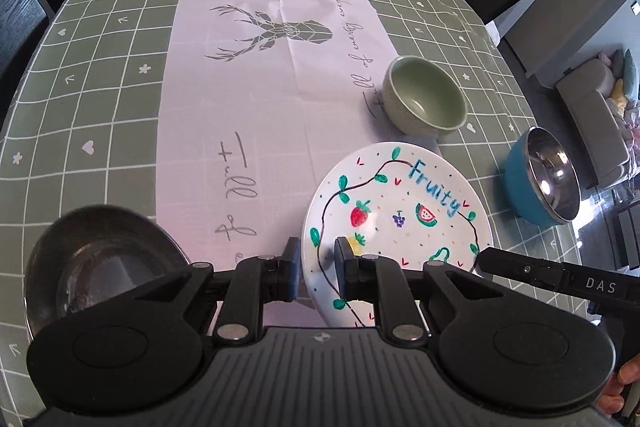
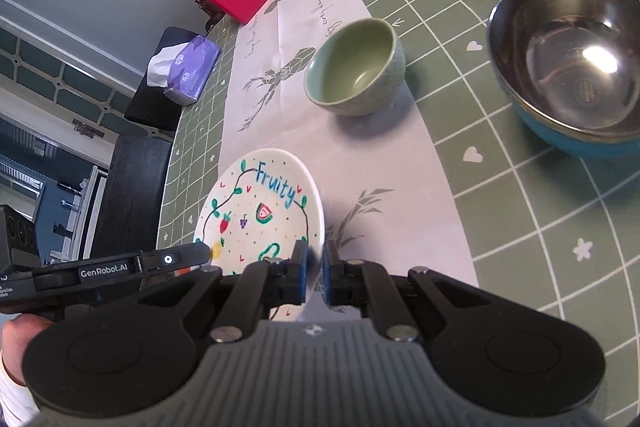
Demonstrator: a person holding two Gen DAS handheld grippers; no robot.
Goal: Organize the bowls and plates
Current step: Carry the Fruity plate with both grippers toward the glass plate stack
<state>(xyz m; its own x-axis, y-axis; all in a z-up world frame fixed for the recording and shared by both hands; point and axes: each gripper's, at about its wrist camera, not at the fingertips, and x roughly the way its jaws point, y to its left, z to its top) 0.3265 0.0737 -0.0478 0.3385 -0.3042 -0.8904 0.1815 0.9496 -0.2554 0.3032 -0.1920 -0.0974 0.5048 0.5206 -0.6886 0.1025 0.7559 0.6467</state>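
Your left gripper (image 1: 316, 269) is closest, and its jaws pinch the left edge of the plate (image 1: 400, 211) with the fruit drawings. Left of those jaws sits a dark bowl (image 1: 100, 267). Your right gripper (image 2: 314, 273) pinches the plate's right edge, jaws nearly together on the rim. Ahead of the jaws stands a green bowl (image 2: 356, 67) on the white cloth (image 1: 260, 107). Far right of them sits a shiny blue bowl (image 2: 568, 67).
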